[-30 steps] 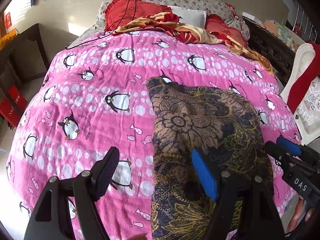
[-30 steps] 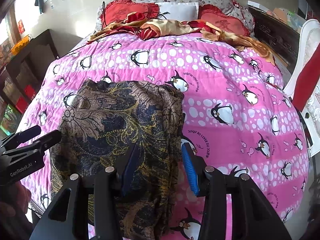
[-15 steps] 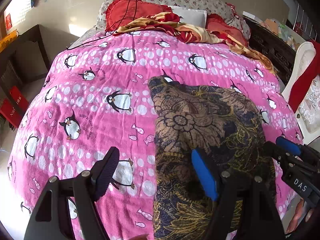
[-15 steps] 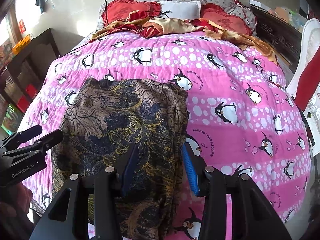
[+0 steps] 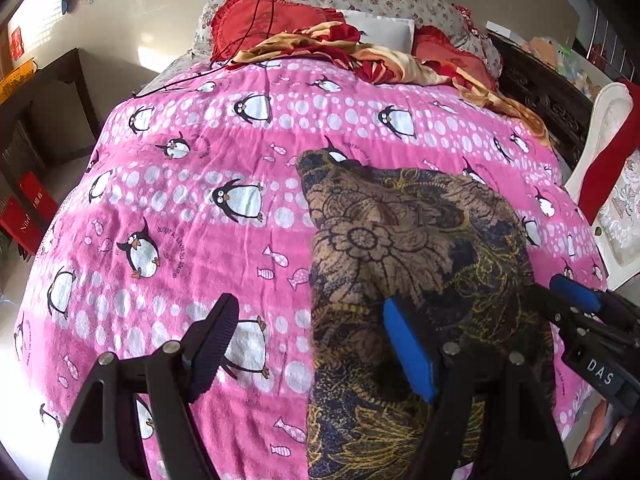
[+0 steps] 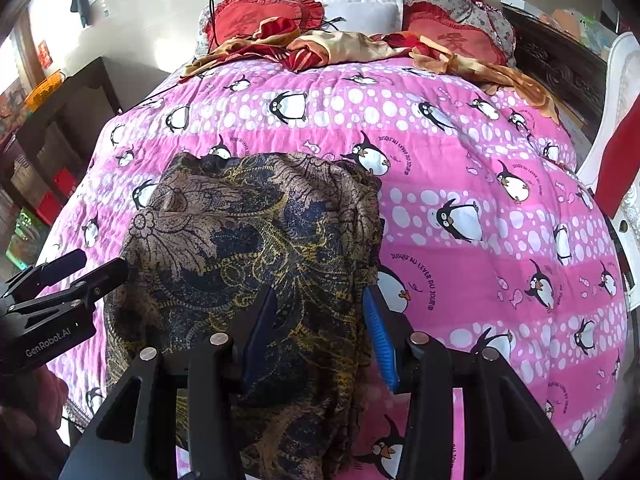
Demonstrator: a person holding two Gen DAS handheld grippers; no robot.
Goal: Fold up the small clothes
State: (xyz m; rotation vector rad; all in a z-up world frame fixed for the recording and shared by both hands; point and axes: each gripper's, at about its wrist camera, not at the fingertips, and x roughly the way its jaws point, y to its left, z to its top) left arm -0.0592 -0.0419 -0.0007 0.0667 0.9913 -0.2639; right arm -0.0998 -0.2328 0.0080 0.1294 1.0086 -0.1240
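Note:
A dark floral garment [image 5: 404,264] in brown, navy and gold lies spread on the pink penguin blanket [image 5: 192,208]. My left gripper [image 5: 310,344] is open and straddles the garment's left edge, with the blue pad over the cloth and the black pad over the blanket. In the right wrist view the garment [image 6: 256,232] fills the lower left. There my right gripper [image 6: 320,336] stands open over the garment's right edge, with cloth showing between its fingers. Each gripper also shows from the side in the other's view: the right gripper [image 5: 560,300] and the left gripper [image 6: 80,268].
Red cushions [image 6: 256,20], a white pillow [image 6: 360,12] and a crumpled red and gold cloth [image 6: 328,48] lie at the head of the bed. A black cable [image 5: 248,36] trails there. Dark shelves [image 6: 60,128] stand at the left, a white chair with red cloth [image 6: 616,152] at the right.

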